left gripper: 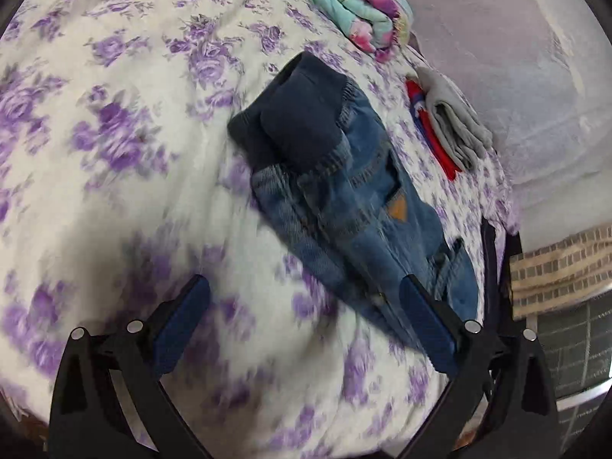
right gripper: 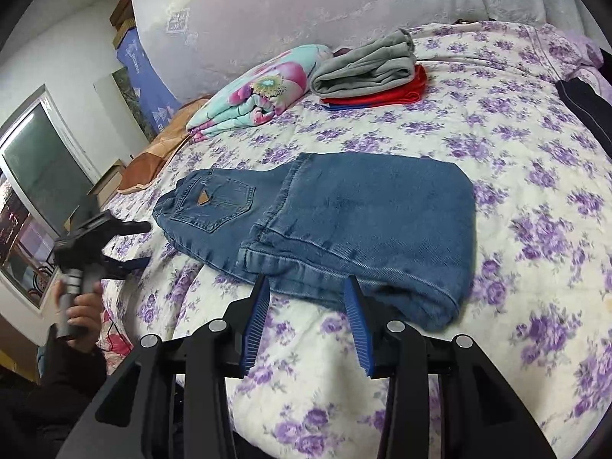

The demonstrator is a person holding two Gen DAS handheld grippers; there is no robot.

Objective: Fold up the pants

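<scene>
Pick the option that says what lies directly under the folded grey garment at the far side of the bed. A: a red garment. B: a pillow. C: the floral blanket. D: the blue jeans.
A: in the right wrist view the grey garment sits stacked on a red garment, while the jeans and the floral blanket lie apart from it.

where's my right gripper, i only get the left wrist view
Observer: The right gripper is at the near edge of the jeans, jaws apart, pads not pressing the denim.
Operator: do the jeans look doubled over from there
Observer: Yes, a smooth denim panel lies on top, its folded edge on the right of the right wrist view.
Operator: and my left one from outside
Observer: The left gripper is open beside the waistband end, its handle in a hand.
</scene>
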